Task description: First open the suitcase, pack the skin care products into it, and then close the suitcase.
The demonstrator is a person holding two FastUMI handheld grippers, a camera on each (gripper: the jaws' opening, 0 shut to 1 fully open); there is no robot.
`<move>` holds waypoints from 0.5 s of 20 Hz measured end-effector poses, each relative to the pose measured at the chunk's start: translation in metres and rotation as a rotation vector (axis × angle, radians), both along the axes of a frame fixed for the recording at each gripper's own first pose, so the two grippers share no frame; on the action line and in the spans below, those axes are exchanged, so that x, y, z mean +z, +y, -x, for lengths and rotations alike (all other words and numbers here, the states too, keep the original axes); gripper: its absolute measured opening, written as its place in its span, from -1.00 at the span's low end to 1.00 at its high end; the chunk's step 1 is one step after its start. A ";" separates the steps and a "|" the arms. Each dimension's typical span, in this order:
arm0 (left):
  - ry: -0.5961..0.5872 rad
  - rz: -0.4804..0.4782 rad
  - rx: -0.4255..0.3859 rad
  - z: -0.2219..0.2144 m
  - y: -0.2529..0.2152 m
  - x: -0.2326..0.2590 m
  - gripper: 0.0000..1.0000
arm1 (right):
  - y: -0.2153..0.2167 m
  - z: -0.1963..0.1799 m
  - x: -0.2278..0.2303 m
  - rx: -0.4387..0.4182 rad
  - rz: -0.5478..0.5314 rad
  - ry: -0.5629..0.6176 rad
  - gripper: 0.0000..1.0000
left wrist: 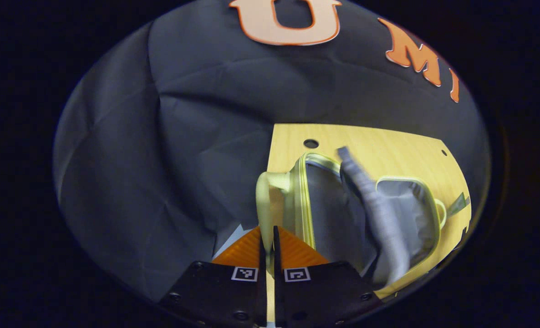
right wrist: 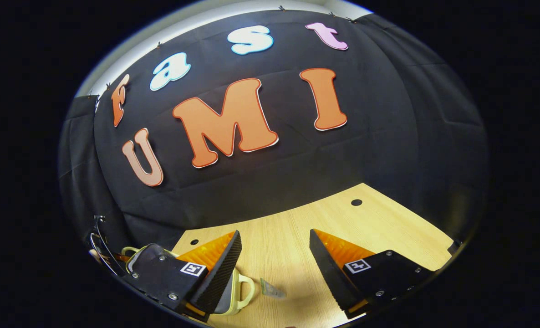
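Left tongs (left wrist: 267, 248) are clenched on the pale yellow-green edge of the suitcase (left wrist: 343, 214), which lies open on the counter (left wrist: 388, 146), grey lining exposed, long axis running away to the right of the tongs. Right tongs (right wrist: 274, 255) are released, holding nothing, with the suitcase handle (right wrist: 245, 289) just left of them. Left hand is nearer the lid; closing likely falls to it.

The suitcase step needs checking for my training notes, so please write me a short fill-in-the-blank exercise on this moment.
1. The suitcase lies ____ on the wooden table, its grey lining showing.
2. The left gripper has its jaws shut on the suitcase's ____.
3. The right gripper has its jaws ____, with nothing between them.

Missing words: open; edge; open
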State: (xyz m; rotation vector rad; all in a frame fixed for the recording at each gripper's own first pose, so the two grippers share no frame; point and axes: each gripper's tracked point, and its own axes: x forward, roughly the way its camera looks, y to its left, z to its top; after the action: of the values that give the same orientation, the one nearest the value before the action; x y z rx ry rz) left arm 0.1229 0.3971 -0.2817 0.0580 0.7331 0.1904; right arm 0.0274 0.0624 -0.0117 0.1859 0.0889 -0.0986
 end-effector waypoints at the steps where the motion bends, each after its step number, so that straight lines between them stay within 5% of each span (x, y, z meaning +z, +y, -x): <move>1: 0.023 0.007 0.015 -0.002 0.005 -0.017 -0.87 | 0.002 0.001 0.000 -0.004 0.005 0.003 0.89; 9: 0.110 0.135 0.138 -0.008 0.040 -0.093 -0.86 | -0.001 0.008 -0.006 -0.052 0.004 0.031 0.90; 10: 0.121 0.132 0.154 -0.006 0.044 -0.094 -0.72 | 0.000 0.009 -0.006 -0.051 0.004 0.031 0.90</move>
State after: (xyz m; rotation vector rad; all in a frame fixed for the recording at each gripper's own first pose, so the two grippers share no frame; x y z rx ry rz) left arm 0.1292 0.4409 -0.3757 -0.1134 0.8699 0.2869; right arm 0.0186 0.0625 -0.0172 0.1826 0.1149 -0.1527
